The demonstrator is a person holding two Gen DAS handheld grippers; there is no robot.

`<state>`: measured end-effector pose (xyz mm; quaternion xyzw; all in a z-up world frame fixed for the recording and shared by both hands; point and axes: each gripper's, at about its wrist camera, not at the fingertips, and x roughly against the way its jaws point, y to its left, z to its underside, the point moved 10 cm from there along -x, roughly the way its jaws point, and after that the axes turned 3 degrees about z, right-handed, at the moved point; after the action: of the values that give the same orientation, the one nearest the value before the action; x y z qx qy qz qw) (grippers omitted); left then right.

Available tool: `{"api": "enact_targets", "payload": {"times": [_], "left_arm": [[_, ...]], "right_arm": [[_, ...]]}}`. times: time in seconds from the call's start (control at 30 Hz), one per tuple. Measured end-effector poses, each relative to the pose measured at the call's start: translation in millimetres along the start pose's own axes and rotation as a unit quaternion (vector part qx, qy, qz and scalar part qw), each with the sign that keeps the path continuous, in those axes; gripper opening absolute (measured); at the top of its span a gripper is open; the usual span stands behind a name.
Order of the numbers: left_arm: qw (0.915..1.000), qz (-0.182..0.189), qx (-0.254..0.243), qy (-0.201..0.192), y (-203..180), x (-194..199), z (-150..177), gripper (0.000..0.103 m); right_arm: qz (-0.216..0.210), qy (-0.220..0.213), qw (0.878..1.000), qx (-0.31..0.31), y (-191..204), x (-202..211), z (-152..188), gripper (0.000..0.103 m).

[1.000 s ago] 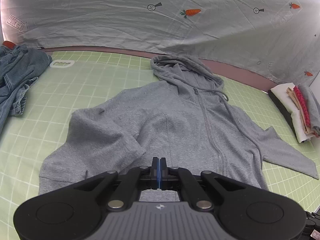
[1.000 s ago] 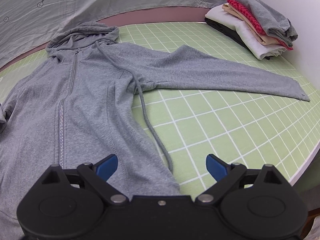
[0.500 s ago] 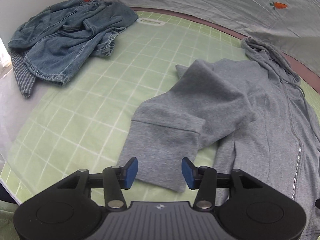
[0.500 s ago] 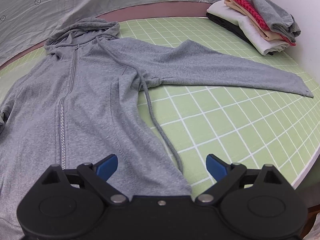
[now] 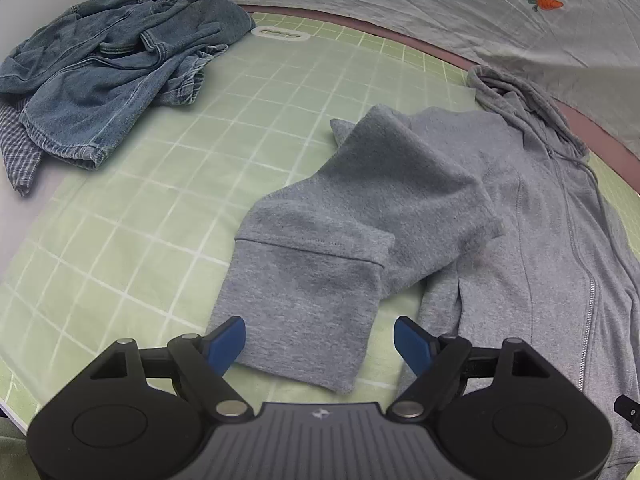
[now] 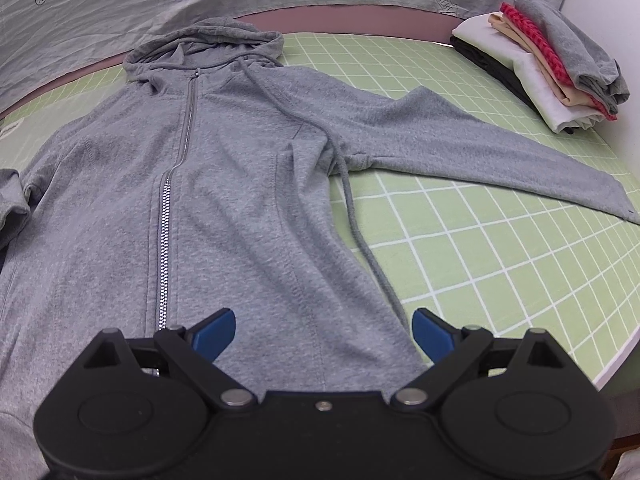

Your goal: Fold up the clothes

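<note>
One grey hoodie [image 6: 240, 200]; one folded stack [image 6: 540, 76] at 2 o'clock, cut off. Left gripper [image 5: 320, 344] jaws are opening over the cuff; right gripper [image 6: 324, 336] jaws spread, pinching nothing.

Green grid mat [image 5: 132, 216] under everything; grey carrot-print sheet [image 5: 440, 12] along far edge.
</note>
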<state>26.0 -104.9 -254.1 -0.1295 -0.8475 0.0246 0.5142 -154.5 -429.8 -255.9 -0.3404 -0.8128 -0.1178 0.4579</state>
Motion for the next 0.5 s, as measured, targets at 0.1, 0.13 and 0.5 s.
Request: {"api": "enact_targets", "payload": {"times": [0.1, 0.13, 0.5], "left_arm": [[0.9999, -0.006, -0.005, 0.007, -3.4, -4.6, 0.0, 0.082], [0.9998, -0.017, -0.004, 0.012, 0.0, -7.1, 0.8, 0.082], [0.9947, -0.036, 0.049, -0.083, 5.5, 17.6, -47.0, 0.008]], "right_arm": [[0.002, -0.001, 1.000, 0.003, -0.9, 0.4, -0.2, 0.096], [0.003, 0.000, 1.000, 0.003, -1.8, 0.3, -0.2, 0.096], [0.004, -0.003, 1.000, -0.016, -18.6, -8.0, -7.9, 0.096]]}}
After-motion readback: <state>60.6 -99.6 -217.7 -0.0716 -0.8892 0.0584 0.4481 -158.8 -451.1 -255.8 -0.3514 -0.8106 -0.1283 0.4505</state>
